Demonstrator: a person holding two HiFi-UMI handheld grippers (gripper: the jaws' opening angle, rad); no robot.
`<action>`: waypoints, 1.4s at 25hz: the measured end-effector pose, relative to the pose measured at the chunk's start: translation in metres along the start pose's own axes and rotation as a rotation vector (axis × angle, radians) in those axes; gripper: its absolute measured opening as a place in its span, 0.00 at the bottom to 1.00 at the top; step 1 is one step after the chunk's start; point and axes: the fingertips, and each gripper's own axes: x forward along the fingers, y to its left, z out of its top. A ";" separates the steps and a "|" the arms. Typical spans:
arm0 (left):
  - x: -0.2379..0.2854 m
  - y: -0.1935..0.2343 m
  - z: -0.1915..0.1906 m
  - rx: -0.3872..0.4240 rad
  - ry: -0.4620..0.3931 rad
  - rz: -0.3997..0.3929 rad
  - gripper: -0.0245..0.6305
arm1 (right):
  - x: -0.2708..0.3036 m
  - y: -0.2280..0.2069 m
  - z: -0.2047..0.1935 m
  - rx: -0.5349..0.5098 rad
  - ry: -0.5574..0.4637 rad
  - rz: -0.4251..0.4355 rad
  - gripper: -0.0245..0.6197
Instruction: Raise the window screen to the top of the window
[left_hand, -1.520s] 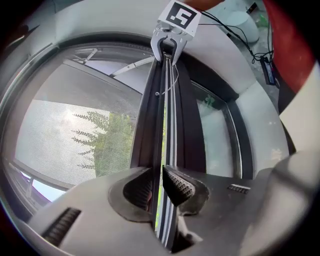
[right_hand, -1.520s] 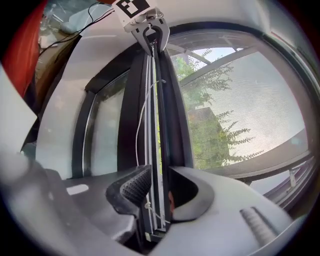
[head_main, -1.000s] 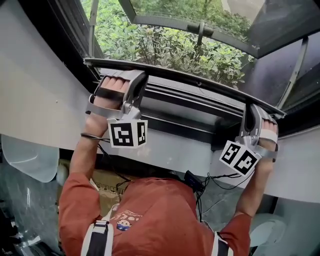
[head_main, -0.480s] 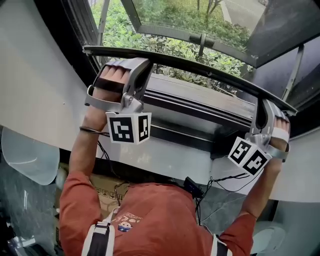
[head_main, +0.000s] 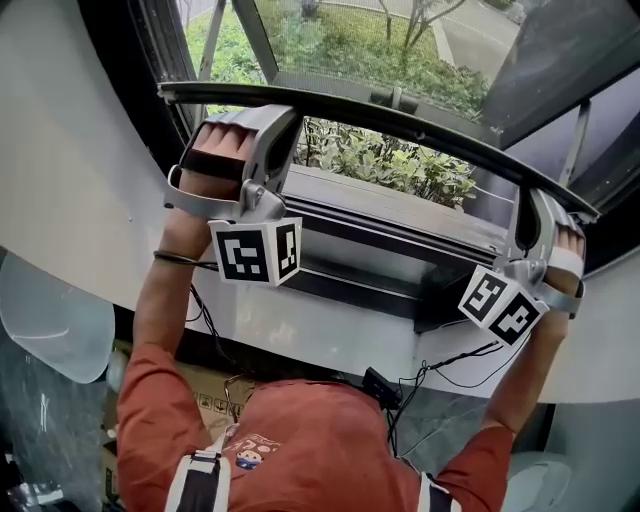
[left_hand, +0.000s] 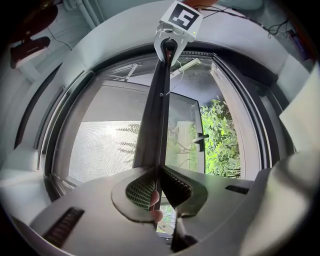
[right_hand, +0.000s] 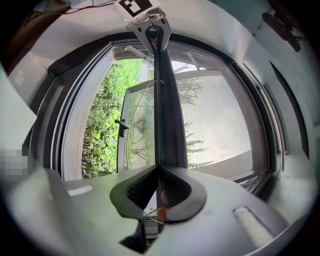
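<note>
The window screen's dark bottom bar (head_main: 420, 125) runs slantwise across the head view, from upper left to right. My left gripper (head_main: 281, 117) is shut on its left end, and my right gripper (head_main: 529, 202) is shut on its right end. In the left gripper view, the left gripper (left_hand: 157, 172) pinches the bar (left_hand: 156, 115), which runs away to the right gripper (left_hand: 170, 46) at the far end. Grey mesh (left_hand: 112, 137) hangs left of the bar there. From the right gripper (right_hand: 159, 171) the bar (right_hand: 166, 105) leads up to the left gripper (right_hand: 152, 29), with mesh (right_hand: 217, 122) on its right.
Under the bar the window opening shows green bushes (head_main: 400, 160) and an outward-swung casement with a handle (head_main: 395, 98). The dark sill track (head_main: 390, 220) lies below, with white wall to either side. Cables (head_main: 450, 365) and a cardboard box (head_main: 215, 385) sit low beside the person.
Both grippers have gone up together with the bar held between them. The gap between bar and sill has widened, showing more greenery.
</note>
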 end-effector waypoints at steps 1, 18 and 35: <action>0.001 0.003 0.001 0.003 0.004 0.009 0.09 | 0.001 -0.003 0.000 -0.001 0.002 -0.008 0.10; 0.017 0.071 0.008 0.044 0.038 0.155 0.10 | 0.015 -0.072 0.002 -0.016 0.009 -0.142 0.10; 0.031 0.137 0.009 0.046 0.014 0.286 0.11 | 0.024 -0.140 0.011 -0.061 0.015 -0.282 0.10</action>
